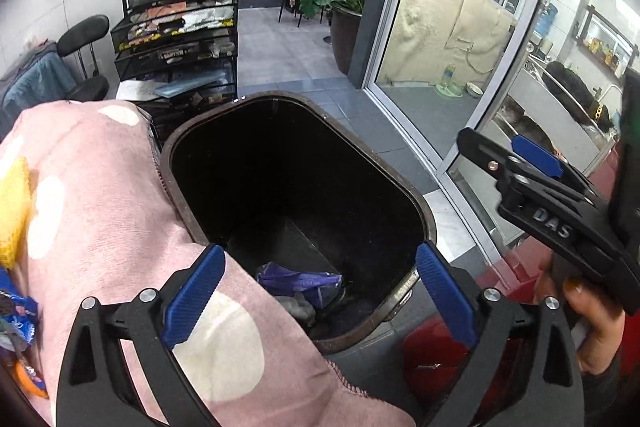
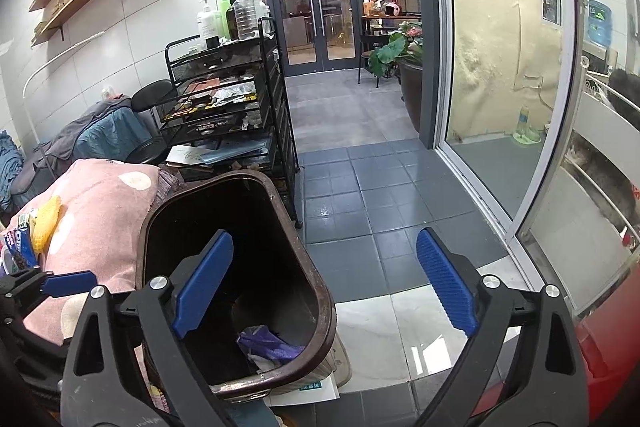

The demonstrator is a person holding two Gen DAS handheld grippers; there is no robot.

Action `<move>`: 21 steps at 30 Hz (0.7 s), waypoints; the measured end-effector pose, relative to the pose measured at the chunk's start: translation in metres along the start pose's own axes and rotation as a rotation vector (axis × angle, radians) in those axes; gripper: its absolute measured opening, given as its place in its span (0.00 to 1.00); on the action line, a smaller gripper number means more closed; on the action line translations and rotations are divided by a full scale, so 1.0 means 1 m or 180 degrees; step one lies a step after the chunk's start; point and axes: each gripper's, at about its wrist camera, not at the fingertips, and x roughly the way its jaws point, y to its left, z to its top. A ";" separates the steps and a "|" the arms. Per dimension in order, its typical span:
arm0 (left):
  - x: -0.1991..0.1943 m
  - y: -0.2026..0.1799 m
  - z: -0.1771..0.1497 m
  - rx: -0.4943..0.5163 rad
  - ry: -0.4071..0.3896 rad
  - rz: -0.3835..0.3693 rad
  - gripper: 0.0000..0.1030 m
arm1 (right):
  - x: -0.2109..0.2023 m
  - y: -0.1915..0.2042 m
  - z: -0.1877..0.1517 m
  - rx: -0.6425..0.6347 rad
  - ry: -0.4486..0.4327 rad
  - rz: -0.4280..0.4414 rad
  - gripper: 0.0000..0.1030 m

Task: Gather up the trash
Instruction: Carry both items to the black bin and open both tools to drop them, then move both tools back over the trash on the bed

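A dark brown bin (image 1: 280,98) stands open below my left gripper (image 1: 320,297), which is open with nothing between its fingers. A purple wrapper (image 1: 298,283) and some grey scraps lie on the bin's floor. To the left, a pink spotted cloth (image 1: 100,207) holds snack packets (image 1: 20,311) and a yellow item (image 1: 12,211). In the right wrist view my right gripper (image 2: 324,287) is also open and empty, over the bin's near rim (image 2: 326,303), and the purple wrapper (image 2: 268,343) shows inside. A hand (image 1: 592,327) holds the right gripper at the right edge of the left wrist view.
A black mesh drawer cart (image 2: 224,107) with bottles on top stands just behind the bin. A glass sliding door (image 2: 500,67) runs along the right, and a red object (image 1: 432,347) sits low beside the bin. A potted plant (image 2: 400,59) and a chair with clothes (image 2: 112,131) stand farther off.
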 end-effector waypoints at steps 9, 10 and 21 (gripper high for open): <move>-0.043 0.002 -0.009 0.0037 -0.0306 0.0163 0.95 | -0.002 0.013 -0.001 -0.0051 -0.0028 0.0150 0.91; -0.049 0.003 -0.011 0.0044 -0.0345 0.0188 0.95 | -0.003 0.015 -0.001 -0.0063 -0.0030 0.0184 0.91; -0.102 0.042 -0.042 -0.0288 -0.0764 0.0553 0.95 | -0.008 0.067 -0.009 -0.0306 0.0019 0.0654 0.92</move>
